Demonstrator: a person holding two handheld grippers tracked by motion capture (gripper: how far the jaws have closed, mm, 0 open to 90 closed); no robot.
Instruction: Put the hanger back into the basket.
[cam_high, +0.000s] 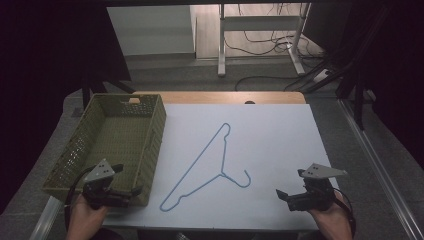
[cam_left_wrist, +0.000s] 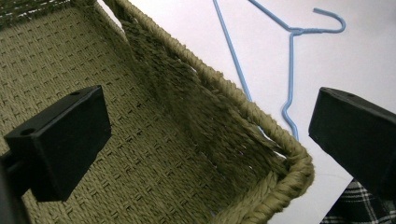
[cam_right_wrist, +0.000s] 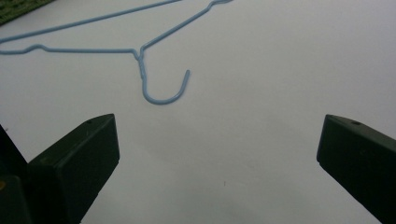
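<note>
On the white sheet covering the table, a thin blue wire coat hanger lay flat and untouched, roughly midway between the two grippers. Its long bottom bar ran diagonally, from a rounded corner near the person's edge up to the far corner toward the middle of the sheet, and its hook curled out toward the right-hand side. The right gripper rested near the right front corner of the sheet, its jaws spread wide with nothing between them, and the hook was the part of the hanger lying closest to it; judging by that, the right hand seemed better placed for a reach, ahead and toward the left. The left gripper, jaws likewise spread and empty, hung at the near corner of a woven olive-green rectangular basket, which stood just beside the hanger's lower corner on the left of the table.

From the right gripper view the hook was plain, open end up, with bare sheet between it and the jaws. From the left gripper view the basket's braided rim cut across, hiding part of the hanger's bar behind it, and the basket's inside looked empty, as far as it was seen.
</note>
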